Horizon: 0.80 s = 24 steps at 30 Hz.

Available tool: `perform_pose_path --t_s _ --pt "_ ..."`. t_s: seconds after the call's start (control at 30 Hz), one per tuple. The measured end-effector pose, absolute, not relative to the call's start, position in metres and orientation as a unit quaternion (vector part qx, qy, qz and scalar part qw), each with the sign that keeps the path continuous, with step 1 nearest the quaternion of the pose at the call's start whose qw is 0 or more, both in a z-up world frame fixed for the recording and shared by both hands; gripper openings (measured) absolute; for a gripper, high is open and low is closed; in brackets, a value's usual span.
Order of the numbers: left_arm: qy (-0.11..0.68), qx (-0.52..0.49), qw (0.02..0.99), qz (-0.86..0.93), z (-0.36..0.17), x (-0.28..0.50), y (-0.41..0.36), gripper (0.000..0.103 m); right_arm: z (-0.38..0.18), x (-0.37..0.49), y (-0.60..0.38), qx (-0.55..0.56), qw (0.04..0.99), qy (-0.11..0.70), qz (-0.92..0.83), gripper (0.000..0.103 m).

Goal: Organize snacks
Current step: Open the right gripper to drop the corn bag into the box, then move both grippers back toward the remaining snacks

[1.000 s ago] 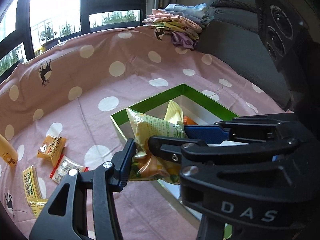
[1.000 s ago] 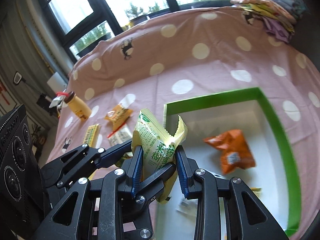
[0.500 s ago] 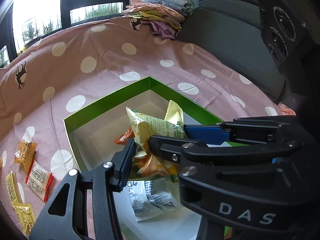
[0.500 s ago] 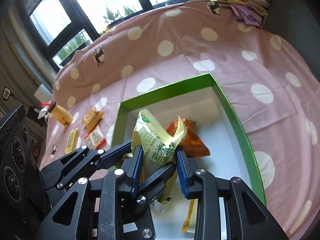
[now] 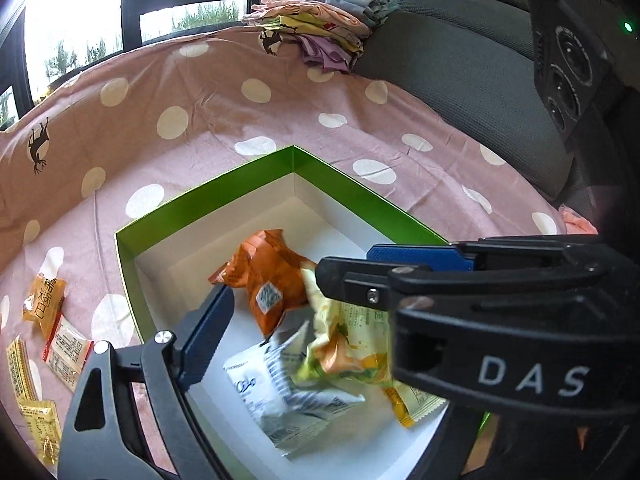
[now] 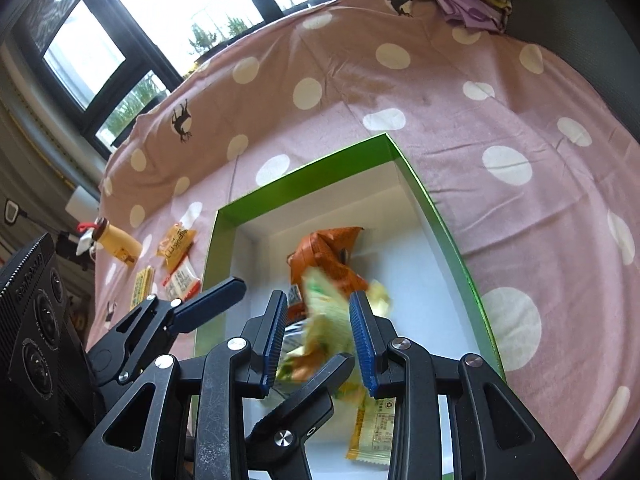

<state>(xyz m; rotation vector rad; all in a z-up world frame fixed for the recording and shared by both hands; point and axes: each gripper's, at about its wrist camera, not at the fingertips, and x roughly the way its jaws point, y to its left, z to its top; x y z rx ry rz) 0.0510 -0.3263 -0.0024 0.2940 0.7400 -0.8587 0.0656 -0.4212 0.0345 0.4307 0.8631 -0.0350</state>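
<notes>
The left gripper's (image 5: 272, 300) fingers have just been opened and stand released, with nothing pressed between them. The yellow-green snack packet (image 5: 352, 336) (blurred) is seen inside the green box (image 5: 208, 196), between the right gripper's (image 6: 318, 320) fingers. Whether it is clenched there cannot be told. An orange packet (image 5: 272, 272) lies at its 11 o'clock.
</notes>
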Motion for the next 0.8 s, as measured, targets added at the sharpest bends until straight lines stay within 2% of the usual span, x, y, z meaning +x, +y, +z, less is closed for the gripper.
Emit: perform_pose_path --t_s 0.1,0.17,0.37,0.8 --pt "0.355 0.139 0.834 -0.400 -0.003 0.052 -0.327 0.090 0.032 0.067 -0.417 0.206 0.883 0.420 -0.013 0.044" --pt "0.360 0.140 0.833 -0.397 -0.005 0.052 -0.327 0.090 0.030 0.068 -0.415 0.205 0.882 0.423 -0.014 0.060" --pt "0.377 0.119 0.830 -0.394 -0.006 0.056 -0.320 0.090 0.032 0.064 -0.421 0.217 0.883 0.416 -0.025 0.077" --pt "0.379 0.070 0.849 -0.361 0.000 0.065 -0.270 0.090 0.037 0.074 -0.388 0.214 0.886 0.412 0.011 0.080"
